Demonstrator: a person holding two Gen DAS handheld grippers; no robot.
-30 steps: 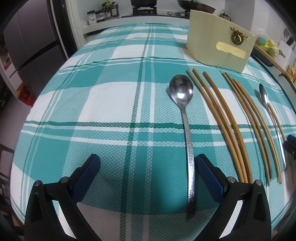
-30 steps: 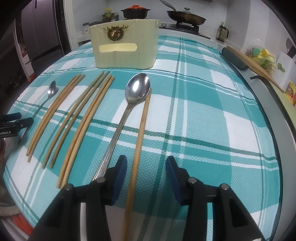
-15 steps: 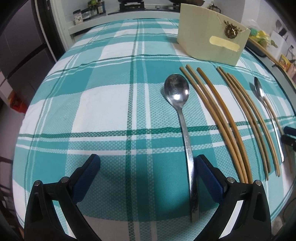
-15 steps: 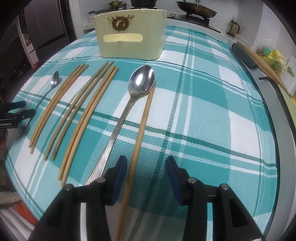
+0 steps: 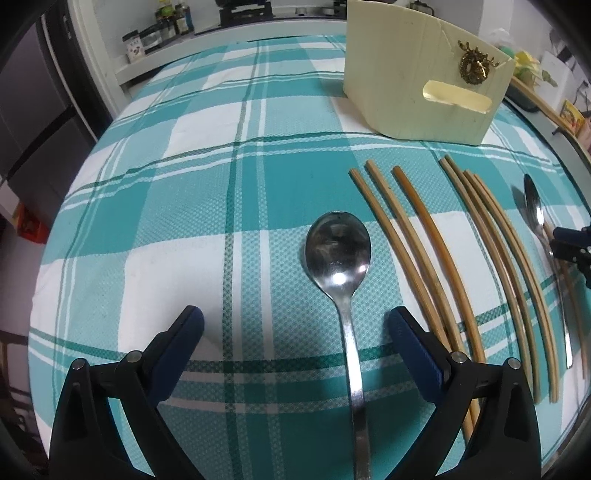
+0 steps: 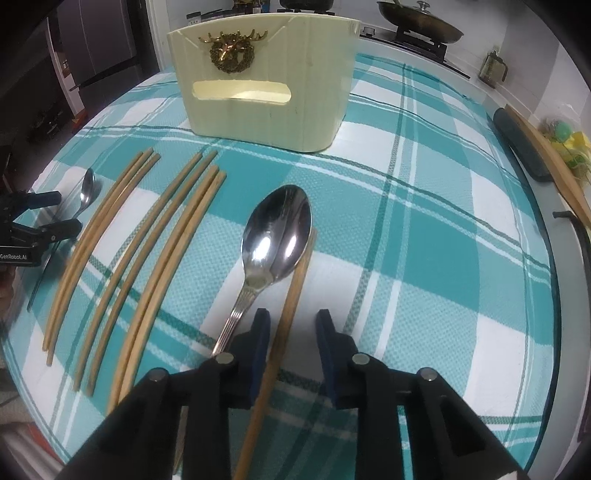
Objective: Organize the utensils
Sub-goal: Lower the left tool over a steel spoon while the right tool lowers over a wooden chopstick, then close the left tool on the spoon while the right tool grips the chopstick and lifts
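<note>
My left gripper (image 5: 293, 325) is open wide; a steel spoon (image 5: 338, 254) lies on the cloth with its handle running between the jaws. My right gripper (image 6: 291, 325) is open, jaws either side of a single wooden chopstick (image 6: 295, 284) that lies beside a second steel spoon (image 6: 275, 236). Several more chopsticks (image 6: 147, 236) lie in rows between the two spoons, also seen in the left wrist view (image 5: 424, 243). A cream utensil holder (image 6: 266, 85) with a gold deer ornament stands behind them, upright; it also shows in the left wrist view (image 5: 421, 85).
A teal and white checked tablecloth (image 5: 184, 206) covers the table. A dark roll and a wooden stick (image 6: 524, 147) lie at the right edge. A stove with a pan (image 6: 421, 22) and jars (image 5: 162, 29) stand on the counter behind.
Both grippers have moved forward and lower over the table. The spoon handle now runs between my left jaws, and the single chopstick sits between my right jaws. No utensil has moved.
</note>
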